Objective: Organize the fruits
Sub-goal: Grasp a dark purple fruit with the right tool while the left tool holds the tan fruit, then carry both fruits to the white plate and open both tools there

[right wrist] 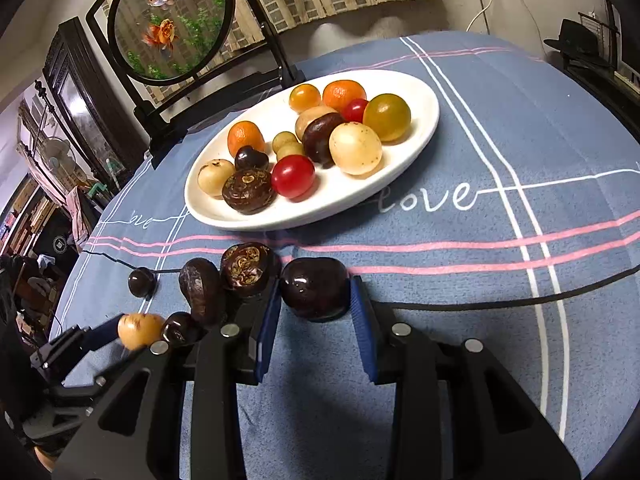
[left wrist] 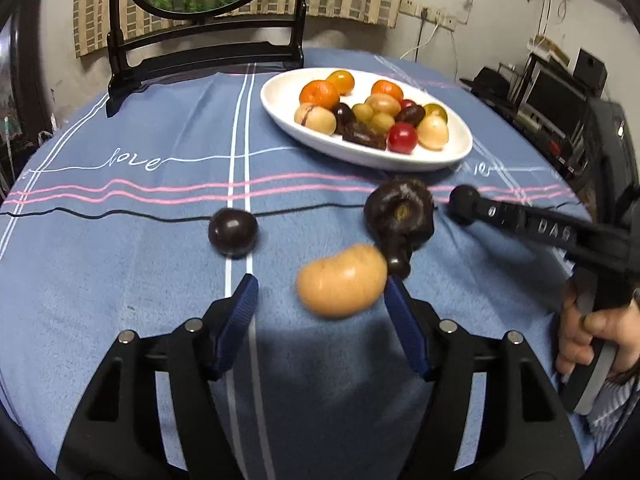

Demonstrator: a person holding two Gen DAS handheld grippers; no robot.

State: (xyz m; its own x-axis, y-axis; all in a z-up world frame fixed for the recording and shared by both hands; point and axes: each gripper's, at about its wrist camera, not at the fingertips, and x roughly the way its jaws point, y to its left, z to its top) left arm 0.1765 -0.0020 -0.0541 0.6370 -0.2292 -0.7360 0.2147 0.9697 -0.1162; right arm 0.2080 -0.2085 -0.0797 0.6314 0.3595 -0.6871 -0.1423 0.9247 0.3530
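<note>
A white oval plate (left wrist: 448, 156) (right wrist: 404, 176) holds several fruits: orange, yellow, red, tan and dark ones. On the blue cloth in front of it lie loose fruits. My left gripper (left wrist: 320, 300) is open, with a tan fruit (left wrist: 342, 280) (right wrist: 140, 330) between its blue pads, nearer the right one. My right gripper (right wrist: 314, 300) has its pads on both sides of a dark purple fruit (right wrist: 314, 288), which rests on the cloth. Beside it lie a patterned dark fruit (right wrist: 248, 270), a wrinkled dark fruit (right wrist: 200, 292) (left wrist: 400, 216) and a small dark one (right wrist: 178, 328).
A single dark round fruit (left wrist: 233, 232) (right wrist: 141, 282) lies apart on the left. A black-framed round goldfish screen (left wrist: 204, 16) (right wrist: 172, 28) stands at the table's back. The table edge falls away to cluttered shelves at the right (left wrist: 560, 96).
</note>
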